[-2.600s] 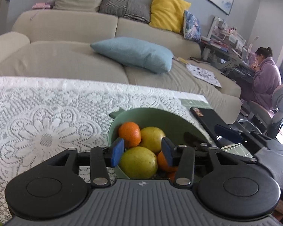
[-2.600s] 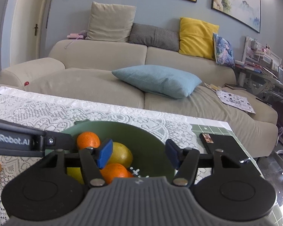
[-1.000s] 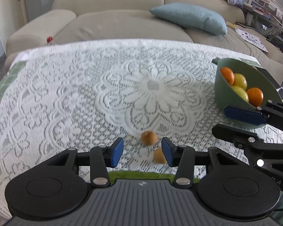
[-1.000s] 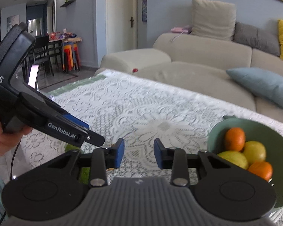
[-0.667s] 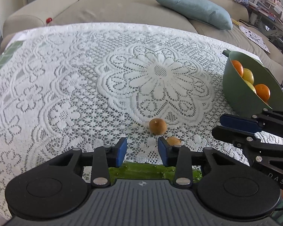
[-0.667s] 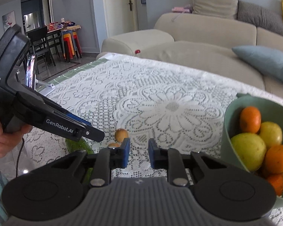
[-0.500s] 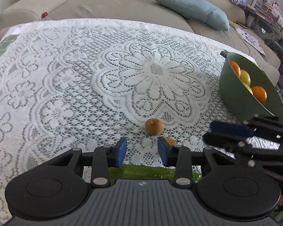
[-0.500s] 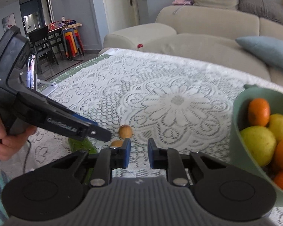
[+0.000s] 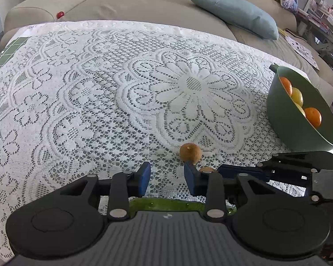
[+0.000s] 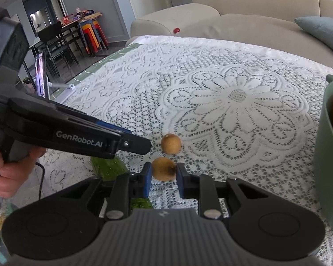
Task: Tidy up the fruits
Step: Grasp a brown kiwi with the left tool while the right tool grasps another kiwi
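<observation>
The near small brown fruit (image 10: 163,169) sits between the pads of my right gripper (image 10: 162,178), closed on it near the table's (image 9: 82,93) front edge, just in front of its twin (image 10: 171,143). A green cucumber-like fruit (image 10: 107,168) lies beside them. My left gripper (image 9: 167,176) has just been narrowing, nothing between its pads, the cucumber beneath it. The green bowl (image 9: 299,130) at the right edge already holds oranges and yellow fruit; I judge three pieces remain.

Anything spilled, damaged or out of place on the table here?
Nothing spilled or damaged. Two small brown fruits and a green cucumber lie loose on the lace tablecloth, outside the green bowl.
</observation>
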### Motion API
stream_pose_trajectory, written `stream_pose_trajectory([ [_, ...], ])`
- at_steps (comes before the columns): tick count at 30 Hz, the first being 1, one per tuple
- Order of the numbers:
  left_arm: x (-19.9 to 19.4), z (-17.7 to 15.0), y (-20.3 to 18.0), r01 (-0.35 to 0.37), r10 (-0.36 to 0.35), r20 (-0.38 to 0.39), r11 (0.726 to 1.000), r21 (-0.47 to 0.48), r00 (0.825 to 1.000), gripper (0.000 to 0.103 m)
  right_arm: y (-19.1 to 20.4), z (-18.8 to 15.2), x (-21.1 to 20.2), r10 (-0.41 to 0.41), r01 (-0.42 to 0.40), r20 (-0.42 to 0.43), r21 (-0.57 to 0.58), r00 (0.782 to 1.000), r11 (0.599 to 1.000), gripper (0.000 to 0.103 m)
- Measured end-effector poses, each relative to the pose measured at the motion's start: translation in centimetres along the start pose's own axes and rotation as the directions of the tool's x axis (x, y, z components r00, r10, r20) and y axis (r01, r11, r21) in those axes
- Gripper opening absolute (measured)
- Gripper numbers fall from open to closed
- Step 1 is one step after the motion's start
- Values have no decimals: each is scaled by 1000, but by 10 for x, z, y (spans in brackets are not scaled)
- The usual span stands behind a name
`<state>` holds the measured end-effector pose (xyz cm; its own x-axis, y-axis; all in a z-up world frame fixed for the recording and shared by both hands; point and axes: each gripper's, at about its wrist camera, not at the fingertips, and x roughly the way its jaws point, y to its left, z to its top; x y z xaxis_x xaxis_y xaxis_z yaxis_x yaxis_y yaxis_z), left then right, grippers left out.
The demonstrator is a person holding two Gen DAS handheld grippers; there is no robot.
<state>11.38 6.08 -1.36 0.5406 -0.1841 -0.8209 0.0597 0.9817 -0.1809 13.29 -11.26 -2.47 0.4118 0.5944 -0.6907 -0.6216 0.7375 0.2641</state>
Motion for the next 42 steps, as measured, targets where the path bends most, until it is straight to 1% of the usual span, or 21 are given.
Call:
stream_pose_trajectory([
  [4, -2, -1, 2, 0, 0, 11, 1000, -10, 1000, 41, -1, 3, 4, 2, -2, 0, 14, 1000, 1000, 22],
  [9, -3, 0, 1, 5, -4, 32, 1000, -20, 999, 41, -7, 4, 13, 46, -44, -26, 76, 999, 996, 24],
  [11, -2, 1, -1, 7, -7, 35, 1000, -20, 999, 41, -8, 4, 13, 48, -45, -24, 90, 999, 995, 24],
  [15, 0, 3, -4, 17, -16, 52, 1000, -23, 999, 41, -8, 3, 7, 5, -4, -15, 75, 1000, 997, 24],
  [17, 1, 4, -6, 27, -26, 56, 999, -20, 998, 41, -10, 3, 3, -31, 32, -10, 80, 999, 996, 24],
  [19, 4, 4, -11, 21, -21, 55, 1000, -5, 998, 41, -13, 3, -2, -66, 66, 1, 82, 998, 994, 24],
  [23, 10, 5, -18, 15, -16, 59, 1000, 13, 998, 42, -21, 3, -12, -89, 86, 21, 110, 996, 990, 24],
  [26, 16, 6, -24, 21, -22, 53, 1000, 21, 998, 42, -25, 2, -18, -116, 112, 33, 114, 993, 987, 24],
  [29, 22, 7, -29, 13, -14, 44, 1000, 28, 999, 42, -25, 1, -20, -167, 163, 34, 98, 985, 982, 24],
  [34, 29, 7, -33, -4, 3, 18, 999, 34, 1000, 39, -27, 0, -22, -173, 169, 32, 94, 984, 981, 24],
  [36, 30, 6, -34, -15, 14, 19, 999, 41, 1000, 35, -26, -1, -21, -188, 185, 28, 84, 982, 979, 24],
  [39, 30, 6, -34, -20, 19, 23, 999, 46, 1000, 29, -26, -1, -21, -189, 186, 24, 81, 982, 979, 24],
  [42, 28, 6, -33, -17, 16, 28, 999, 30, 999, 28, -26, -2, -22, -192, 189, 31, 76, 981, 979, 24],
])
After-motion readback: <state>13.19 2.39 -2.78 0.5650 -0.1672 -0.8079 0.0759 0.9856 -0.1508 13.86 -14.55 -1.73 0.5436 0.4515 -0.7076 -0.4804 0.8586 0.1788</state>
